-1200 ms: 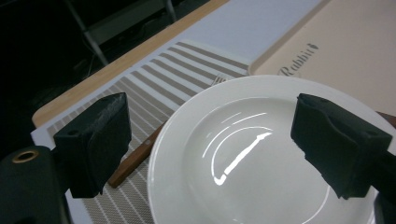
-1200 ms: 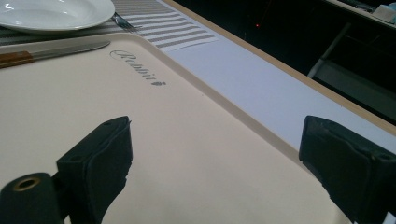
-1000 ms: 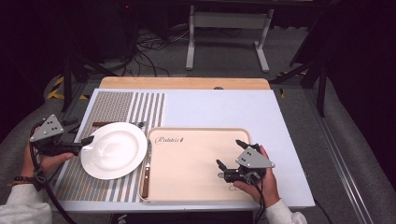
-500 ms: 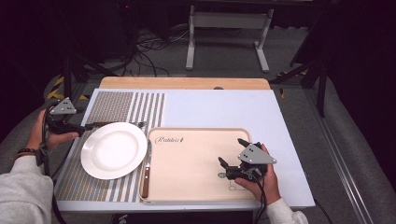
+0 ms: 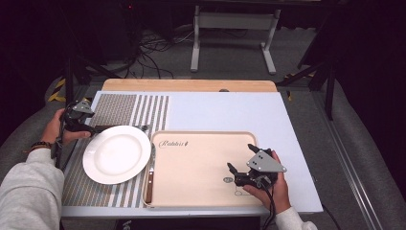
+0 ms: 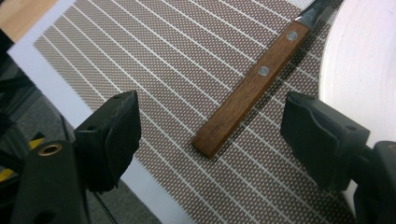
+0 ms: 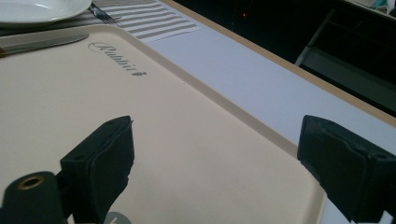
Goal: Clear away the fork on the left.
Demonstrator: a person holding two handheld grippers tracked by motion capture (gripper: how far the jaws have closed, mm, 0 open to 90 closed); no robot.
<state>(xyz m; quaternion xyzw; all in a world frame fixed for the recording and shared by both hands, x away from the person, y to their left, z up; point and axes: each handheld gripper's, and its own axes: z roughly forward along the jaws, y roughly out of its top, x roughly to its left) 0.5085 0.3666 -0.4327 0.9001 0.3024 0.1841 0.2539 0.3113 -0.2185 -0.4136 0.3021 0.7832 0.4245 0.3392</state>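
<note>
A wood-handled fork (image 5: 112,128) lies on the striped placemat (image 5: 115,108) just behind the white plate (image 5: 116,153). My left gripper (image 5: 92,128) sits at the fork's handle end. In the left gripper view the handle (image 6: 250,91) lies between the jaws of the left gripper (image 6: 210,114); they have just been closing a little, stand apart and touch nothing. The plate (image 6: 359,70) is beside the right jaw. My right gripper (image 5: 234,175) rests open over the beige tray (image 5: 196,163), near its front right; between the jaws of the right gripper (image 7: 215,130) there is only tray surface.
A wood-handled knife (image 5: 150,175) lies along the tray's left rim, beside the plate; its blade (image 7: 44,43) shows in the right gripper view. The white tabletop (image 5: 268,115) stretches behind and right of the tray. Table legs and cables stand on the floor beyond.
The left hand has moved from the plate's left rim toward the back, down to the fork's handle. The right hand and gripper have stayed put.
</note>
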